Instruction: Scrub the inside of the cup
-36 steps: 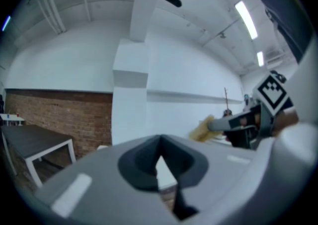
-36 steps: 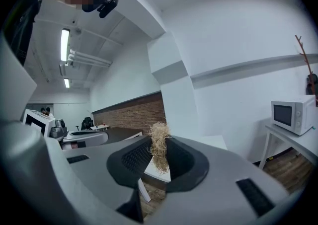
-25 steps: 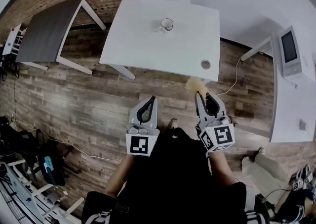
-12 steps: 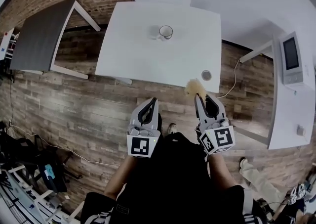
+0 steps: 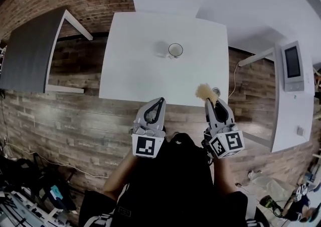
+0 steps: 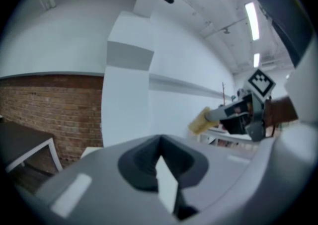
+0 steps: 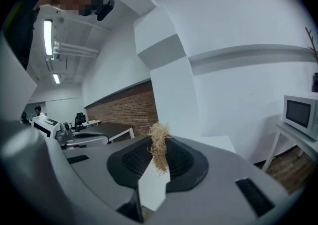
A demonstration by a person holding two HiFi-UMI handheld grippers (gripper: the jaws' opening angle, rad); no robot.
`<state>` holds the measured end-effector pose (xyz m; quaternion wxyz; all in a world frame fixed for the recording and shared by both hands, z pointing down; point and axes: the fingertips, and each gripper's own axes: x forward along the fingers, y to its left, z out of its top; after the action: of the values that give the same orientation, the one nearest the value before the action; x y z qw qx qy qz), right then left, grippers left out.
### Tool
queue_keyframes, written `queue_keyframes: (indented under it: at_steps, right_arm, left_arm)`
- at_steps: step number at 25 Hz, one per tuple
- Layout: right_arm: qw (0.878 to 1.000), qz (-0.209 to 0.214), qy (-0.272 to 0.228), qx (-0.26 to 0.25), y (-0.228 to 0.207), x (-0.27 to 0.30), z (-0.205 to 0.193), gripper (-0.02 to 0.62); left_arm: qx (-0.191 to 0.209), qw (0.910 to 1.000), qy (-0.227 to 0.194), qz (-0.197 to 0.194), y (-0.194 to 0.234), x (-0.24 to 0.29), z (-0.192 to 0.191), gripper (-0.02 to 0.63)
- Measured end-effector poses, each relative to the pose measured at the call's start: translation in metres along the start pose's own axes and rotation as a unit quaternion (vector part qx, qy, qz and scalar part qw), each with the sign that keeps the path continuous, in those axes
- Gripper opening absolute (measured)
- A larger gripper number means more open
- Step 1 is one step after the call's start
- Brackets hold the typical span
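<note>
The cup (image 5: 175, 50) stands on the table (image 5: 135, 70), microwave (image 5: 292, 65) at right.

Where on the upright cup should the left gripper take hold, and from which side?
Probably the outer wall below the rim, coming level from the left. The cup stands upright, mouth up, and that mouth must stay free for the scrubber in the right gripper. The left gripper is shut now, so its jaws must open first.
</note>
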<state>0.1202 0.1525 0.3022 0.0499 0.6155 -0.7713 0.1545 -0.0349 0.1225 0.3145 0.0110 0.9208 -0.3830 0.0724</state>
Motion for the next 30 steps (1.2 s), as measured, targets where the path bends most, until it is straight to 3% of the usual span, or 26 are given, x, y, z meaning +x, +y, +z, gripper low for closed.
queue_keyframes:
  at_steps: [12, 14, 20, 30]
  right_arm:
    - [0.999, -0.011, 0.015, -0.026, -0.013, 0.059, 0.024, 0.063]
    - [0.999, 0.003, 0.017, -0.032, -0.015, 0.071, 0.026, 0.063]
    - [0.997, 0.046, 0.036, -0.041, -0.044, 0.113, 0.029, 0.063]
    - [0.987, 0.127, 0.083, -0.055, -0.072, 0.186, 0.011, 0.063]
  left_arm:
    - [-0.01, 0.9991, 0.027, -0.032, 0.038, 0.055, -0.022, 0.006]
    - [-0.013, 0.9988, 0.036, -0.032, 0.039, 0.066, -0.029, 0.006]
    - [-0.003, 0.9961, 0.078, -0.041, 0.037, 0.119, -0.05, 0.121]
    - [0.022, 0.9873, 0.158, 0.004, 0.062, 0.182, -0.112, 0.129]
